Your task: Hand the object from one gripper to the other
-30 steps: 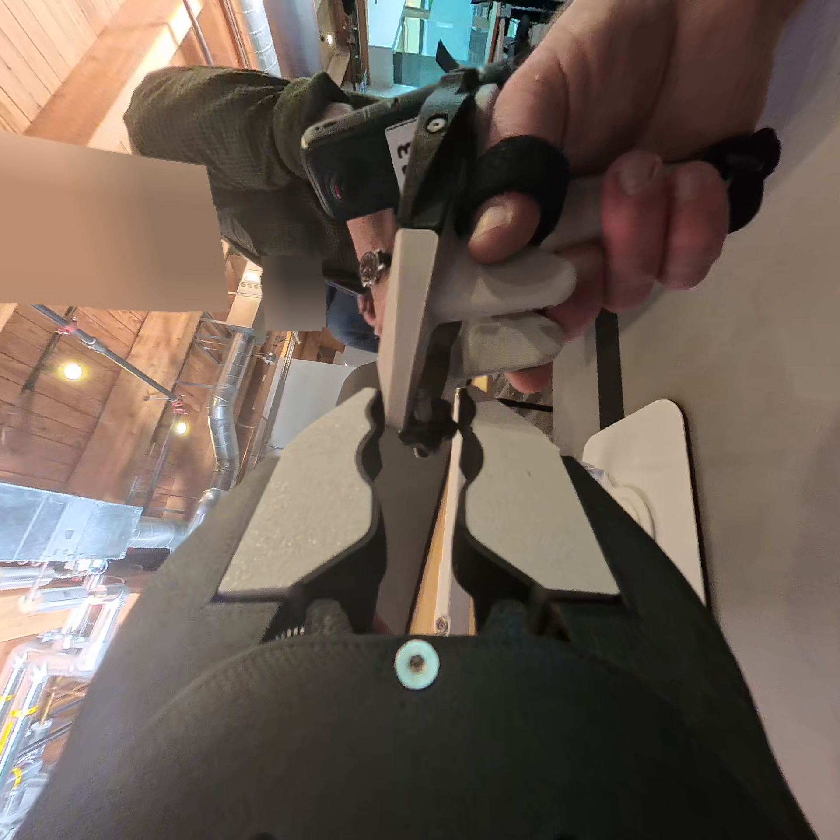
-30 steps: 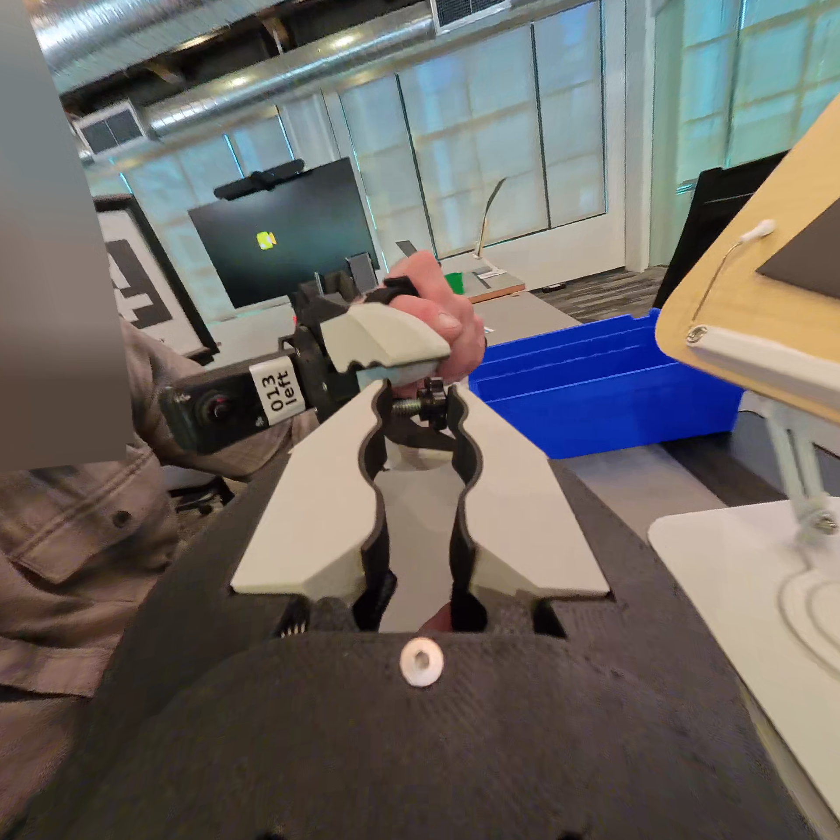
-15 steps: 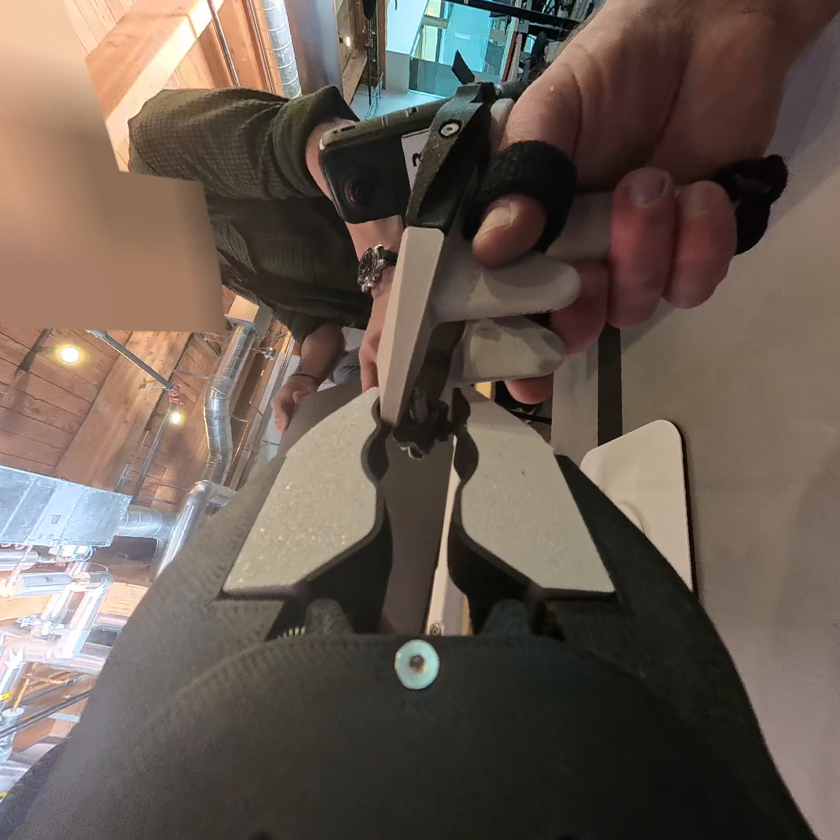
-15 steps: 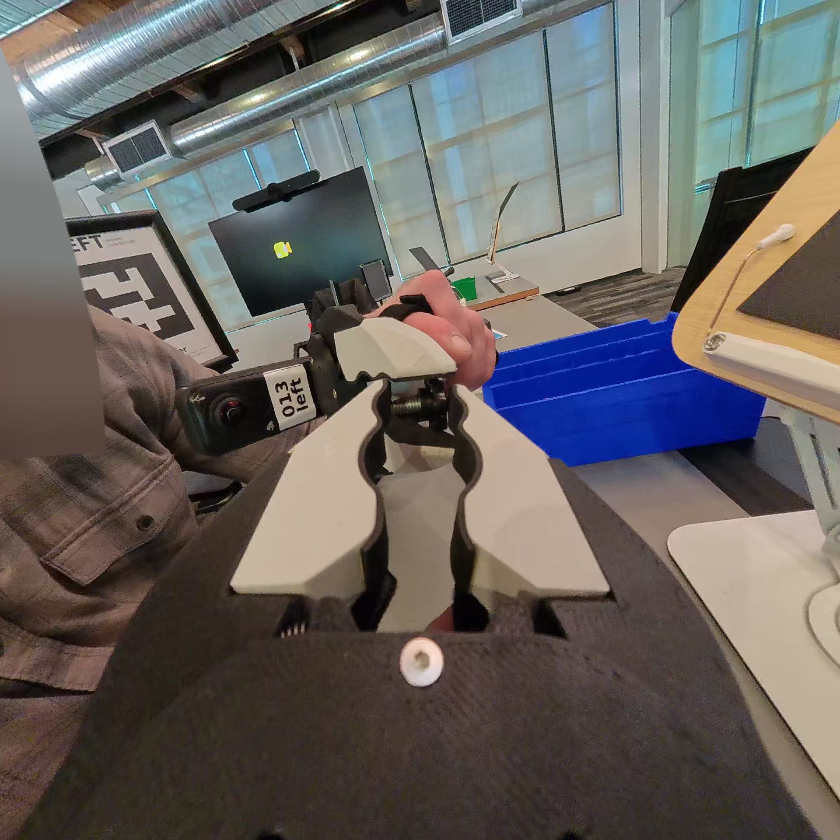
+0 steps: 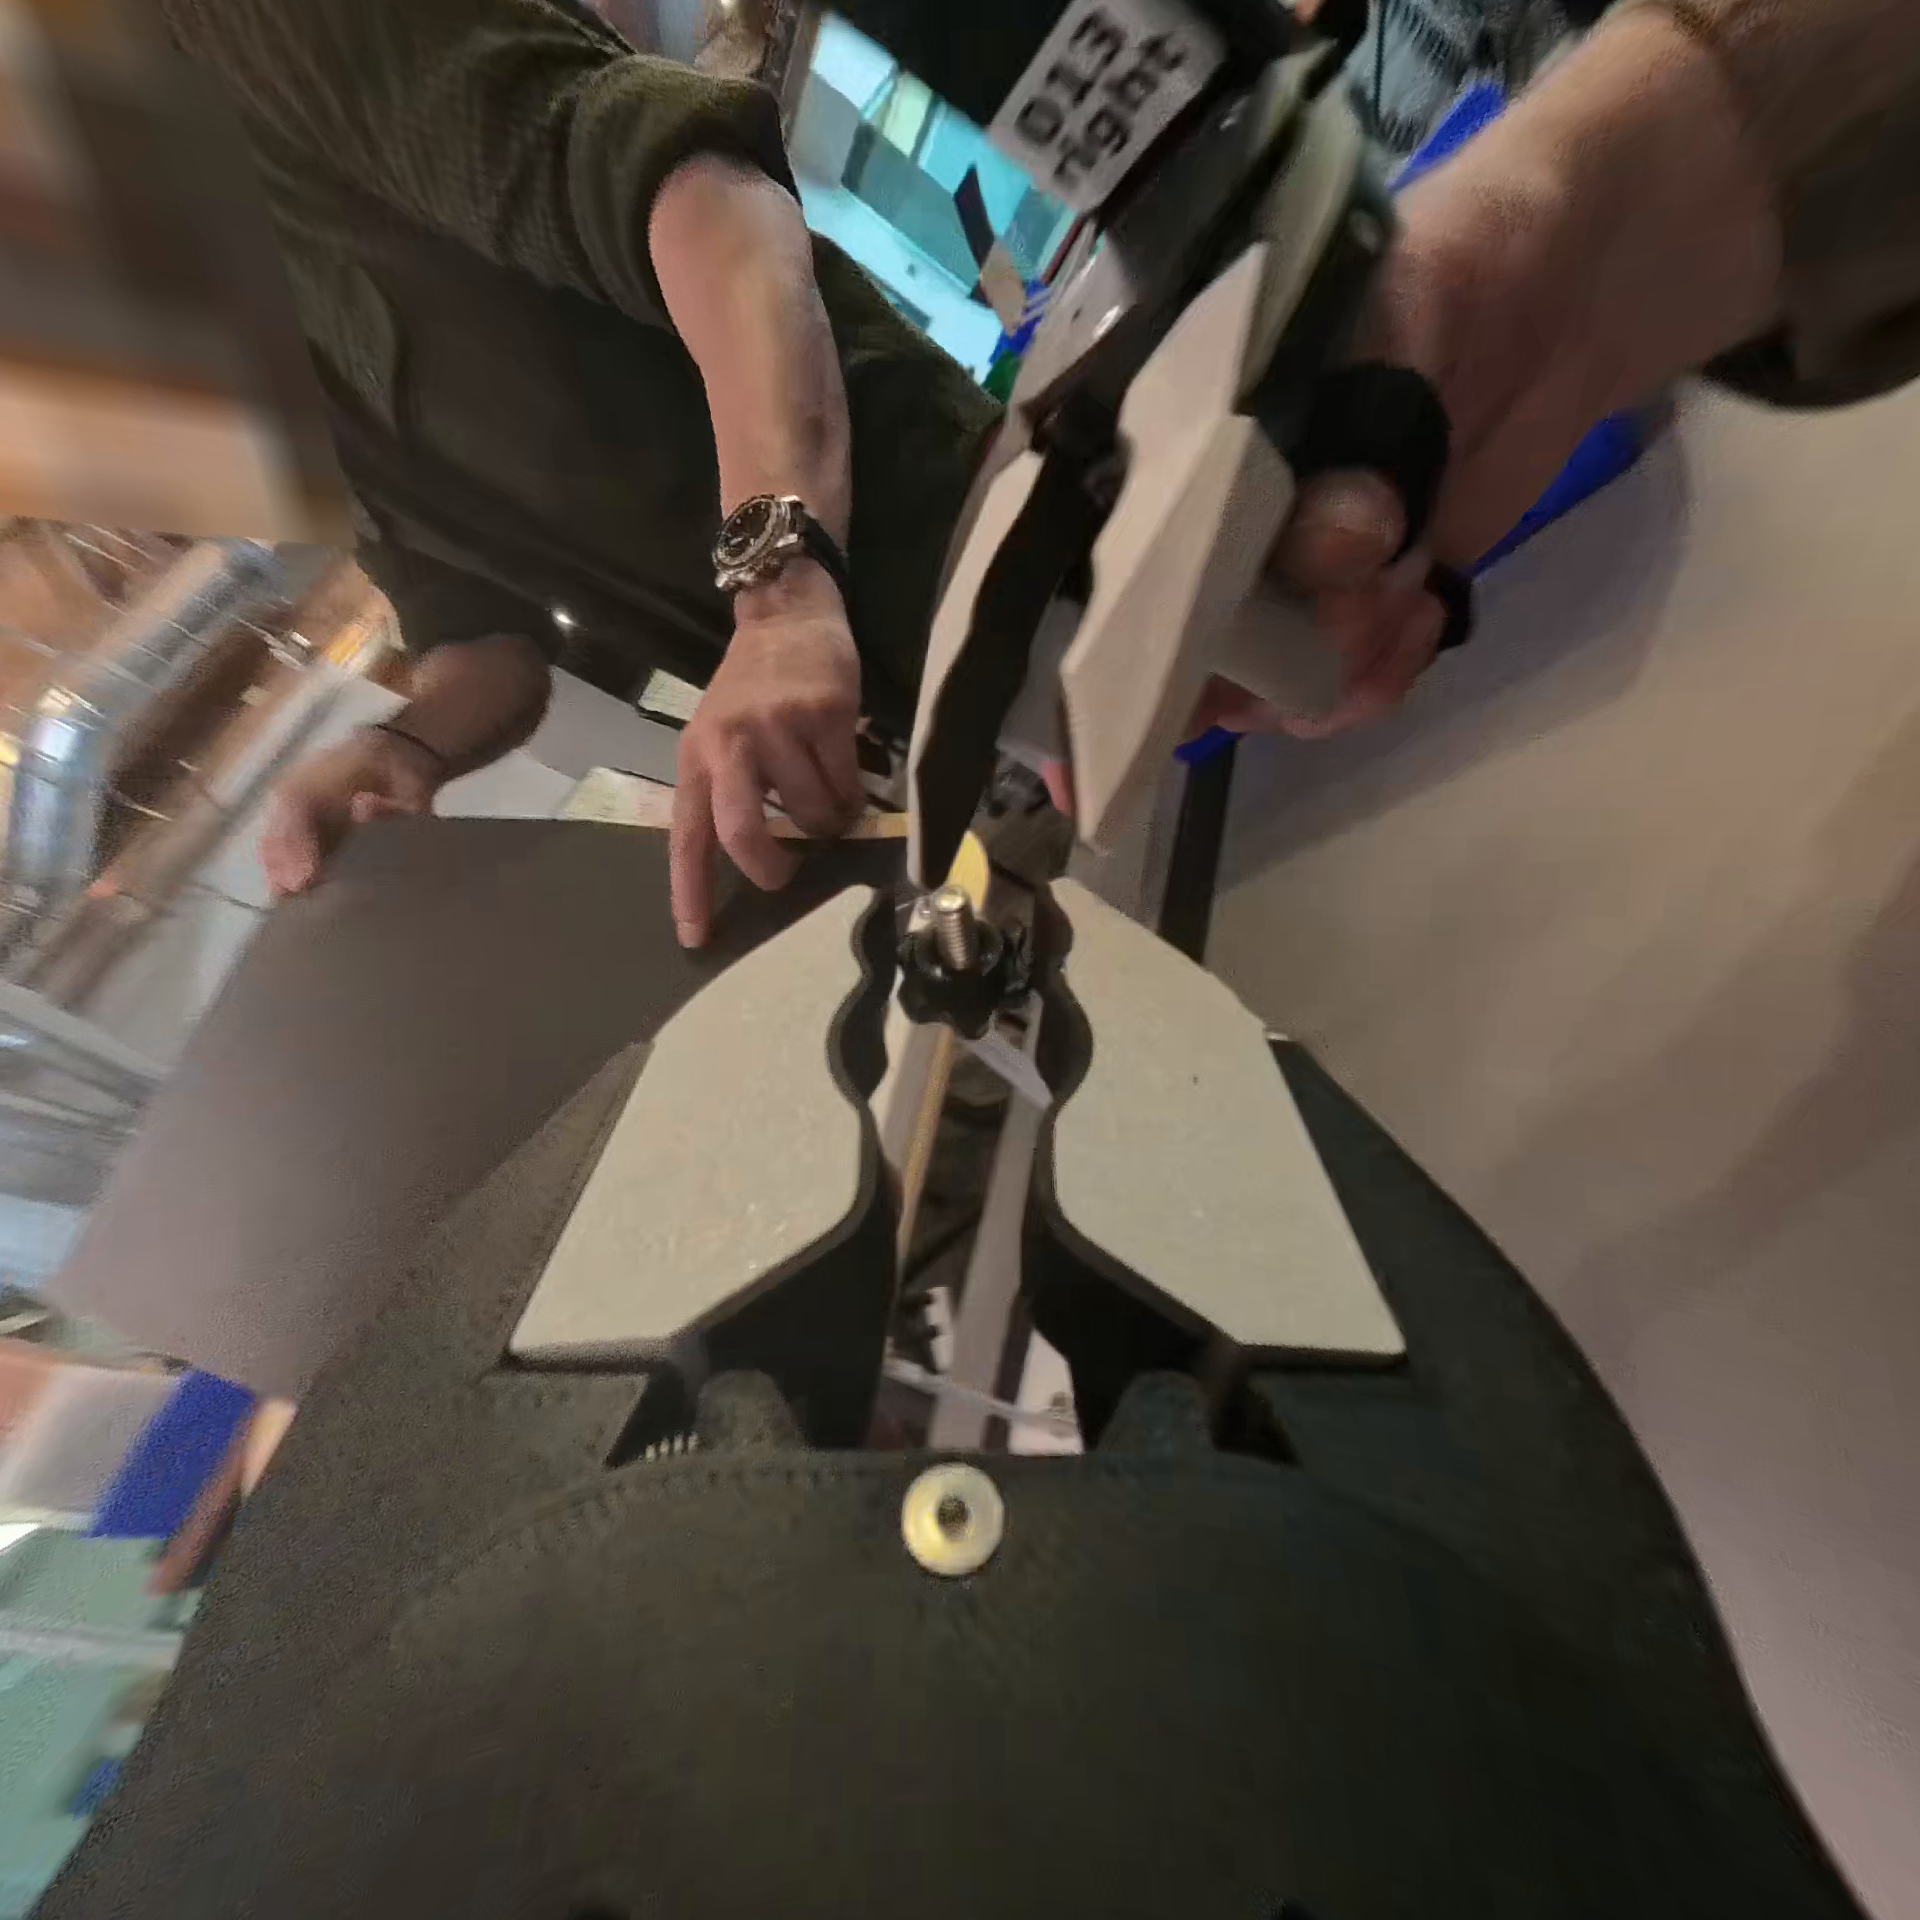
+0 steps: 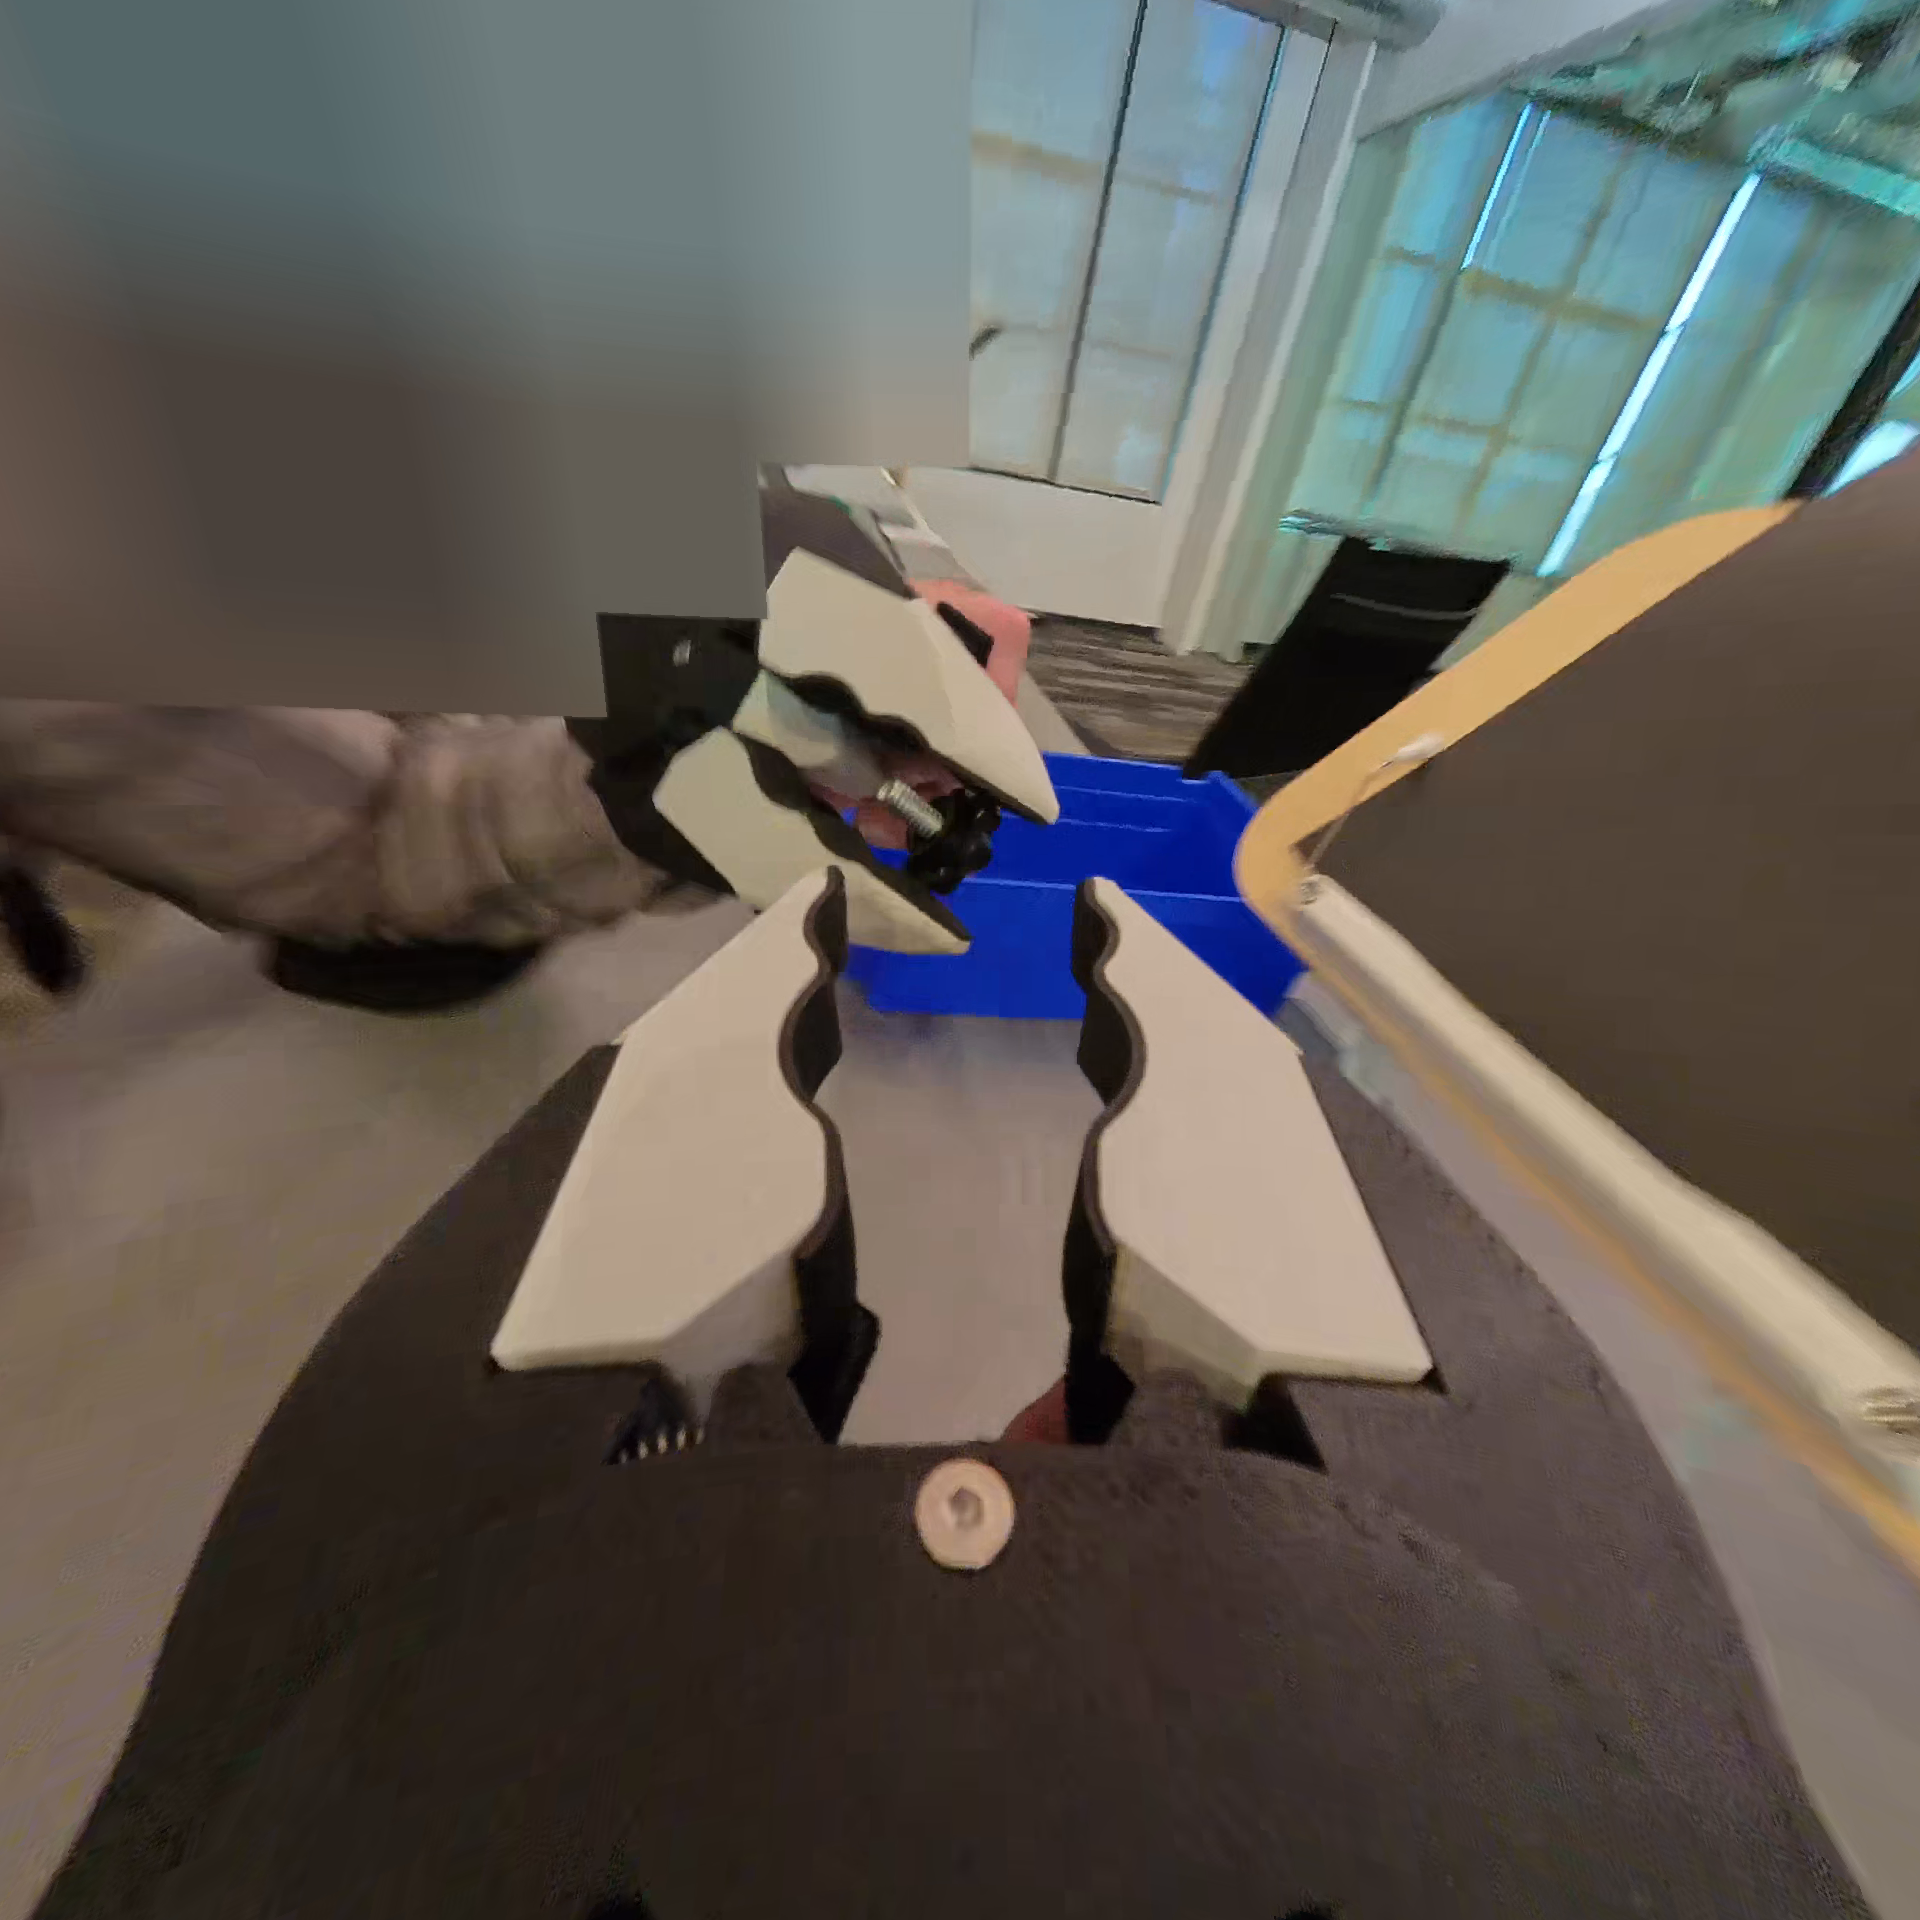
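The object is a black star knob with a silver threaded bolt (image 5: 958, 961). My left gripper (image 5: 961, 920) is shut on it at the fingertips, bolt end pointing forward. In the right wrist view the same knob (image 6: 951, 840) sits between the left gripper's white fingers (image 6: 997, 873), up and left of my right gripper. My right gripper (image 6: 961, 896) is open and empty, its jaws spread wide just below the knob. In the left wrist view the right gripper (image 5: 1008, 821) stands just above the knob, held by a hand.
A blue bin (image 6: 1153, 935) stands on the grey table (image 6: 312, 1122) behind the grippers. A wooden board with a dark panel on a white stand (image 6: 1538, 665) leans at the right. Another person's hand with a wristwatch (image 5: 769, 717) rests on a dark sheet (image 5: 436, 987).
My right gripper has opened and let go of the knob, which stays in the left gripper. The two grippers have drawn apart and both views have swung.
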Motion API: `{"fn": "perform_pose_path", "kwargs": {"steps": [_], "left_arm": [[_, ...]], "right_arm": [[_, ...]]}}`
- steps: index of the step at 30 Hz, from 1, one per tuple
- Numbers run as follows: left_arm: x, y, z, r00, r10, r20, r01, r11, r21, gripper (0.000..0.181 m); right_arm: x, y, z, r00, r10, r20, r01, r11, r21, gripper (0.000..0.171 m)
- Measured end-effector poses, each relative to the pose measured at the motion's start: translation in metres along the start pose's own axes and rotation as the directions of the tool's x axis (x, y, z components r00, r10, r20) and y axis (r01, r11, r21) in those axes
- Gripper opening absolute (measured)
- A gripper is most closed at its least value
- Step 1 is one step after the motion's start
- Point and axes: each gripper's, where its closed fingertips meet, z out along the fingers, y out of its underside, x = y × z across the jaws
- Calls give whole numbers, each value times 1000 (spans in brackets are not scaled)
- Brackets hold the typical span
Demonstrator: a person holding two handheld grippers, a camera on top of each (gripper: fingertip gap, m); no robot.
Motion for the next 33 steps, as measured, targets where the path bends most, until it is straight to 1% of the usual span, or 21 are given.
{"fn": "perform_pose_path", "kwargs": {"steps": [2, 3, 5, 7, 11, 16, 21, 23, 25, 26, 28, 29, 31, 33], "left_arm": [[1, 4, -1, 994, -96, -53, 96, 995, -5, 25], [5, 7, -1, 987, -128, -96, 126, 992, -27, 24], [4, 11, 0, 986, -140, -95, 136, 990, -44, 24], [10, 14, 2, 985, -128, -117, 119, 990, -76, 24], [20, 19, 6, 985, -94, -143, 77, 990, -121, 24], [26, 18, 7, 981, -92, -170, 70, 989, -130, 25], [26, 18, 7, 982, -84, -172, 62, 989, -131, 25], [23, 16, 7, 984, -84, -157, 65, 990, -123, 25], [11, 11, 6, 992, -85, -94, 77, 993, -87, 25], [3, 10, 4, 995, -83, -56, 79, 994, -76, 31], [-14, 9, 2, 998, -23, 51, 26, 997, -68, 38], [-21, 8, 1, 994, 14, 110, -7, 998, -63, 39], [-29, 3, 0, 974, 92, 209, -81, 995, -60, 38], [-30, 4, 2, 948, 182, 261, -160, 982, -104, 38]], "right_arm": [[-3, -2, -3, 978, -203, -44, 200, 978, -64, 39], [-3, -3, -4, 954, -291, -67, 284, 954, -97, 33], [-7, -6, -2, 914, -396, -85, 382, 914, -138, 24], [-11, -10, 2, 895, -432, -108, 416, 898, -143, 12], [-12, 2, 9, 845, -523, -110, 492, 841, -224, 9], [-8, 15, 14, 825, -556, -103, 507, 807, -303, 4], [-7, 16, 14, 826, -555, -98, 504, 805, -314, 3], [-6, 14, 13, 841, -530, -108, 481, 825, -296, 2], [-1, 4, 11, 877, -455, -156, 415, 880, -230, 2], [3, -2, 8, 906, -382, -183, 351, 919, -178, 2], [15, -17, 1, 962, -157, -223, 158, 987, -14, 2], [19, -23, -3, 977, -22, -211, 39, 997, 74, 1], [29, -27, -7, 966, 194, -169, -158, 966, 205, 2], [33, -25, -6, 940, 317, -128, -275, 924, 266, 2]]}}
